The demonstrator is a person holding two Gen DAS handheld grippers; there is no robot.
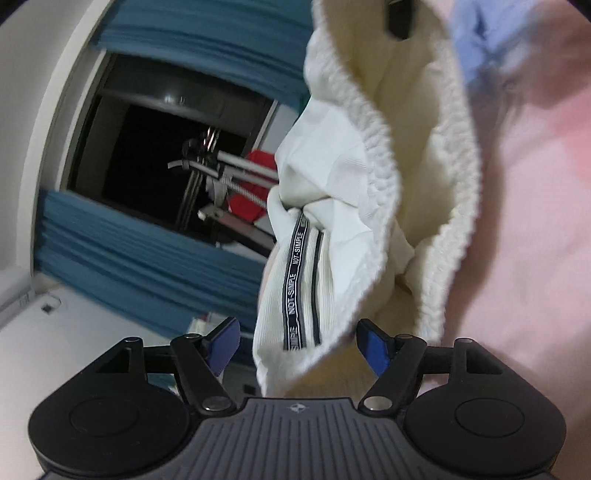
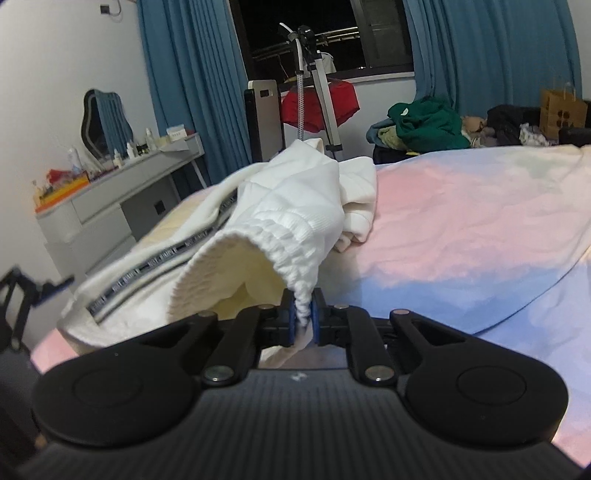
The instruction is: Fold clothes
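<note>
I am looking across a bed whose pink and blue sheet (image 2: 461,229) is filling the right and near part of the right wrist view. Blue curtains (image 2: 192,74) are hanging on either side of a dark window (image 2: 314,22) at the far wall, and a grey dresser (image 2: 110,199) is standing at the far left. A pair of white sweatpants (image 2: 288,195) with a black lettered side stripe (image 1: 293,280) is lying bunched on the left part of the bed, its ribbed waistband (image 2: 291,240) lifting toward me.

My right gripper (image 2: 303,319) is clamping the waistband edge between its blue pads. My left gripper (image 1: 299,343) is standing with its jaws spread wide; the striped trouser fabric is hanging between them, but the pads (image 1: 373,347) are not pressing on it.
</note>
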